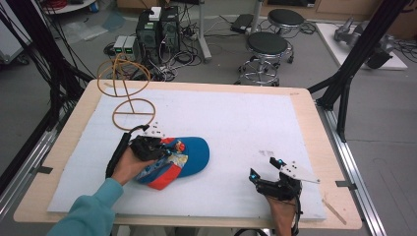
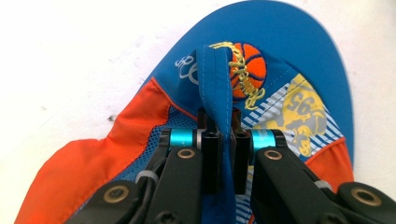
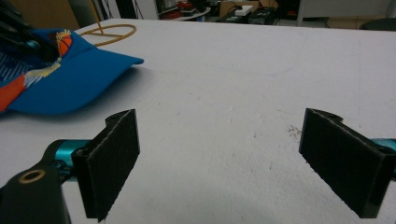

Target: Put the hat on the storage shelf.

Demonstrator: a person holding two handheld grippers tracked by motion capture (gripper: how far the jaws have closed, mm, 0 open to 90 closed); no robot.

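- High view: table (image 1: 314, 123) carries a white sheet (image 1: 236, 128) over most of its top.
- Cap (image 1: 189, 157), blue and orange, lies on the sheet left of centre, toward the near edge, brim pointing right.
- Wire stand (image 1: 123, 93) sits at the far-left corner, its ring base on the sheet, well apart from the cap.
- Left gripper (image 1: 147, 146) is on top of the cap's left part, a hand (image 1: 127, 166) in a teal sleeve (image 1: 88, 211) behind it.
- Left gripper view: jaws narrow, pinching a raised blue fold (image 2: 215, 88) of cap fabric between them; a basketball patch (image 2: 247, 65) sits just beyond the fold.
- Right gripper (image 1: 268, 169) is near the near-right edge of the sheet, well apart from the cap.
- Right gripper view: jaws wide with nothing between them, bare sheet under them; the cap shows far left.
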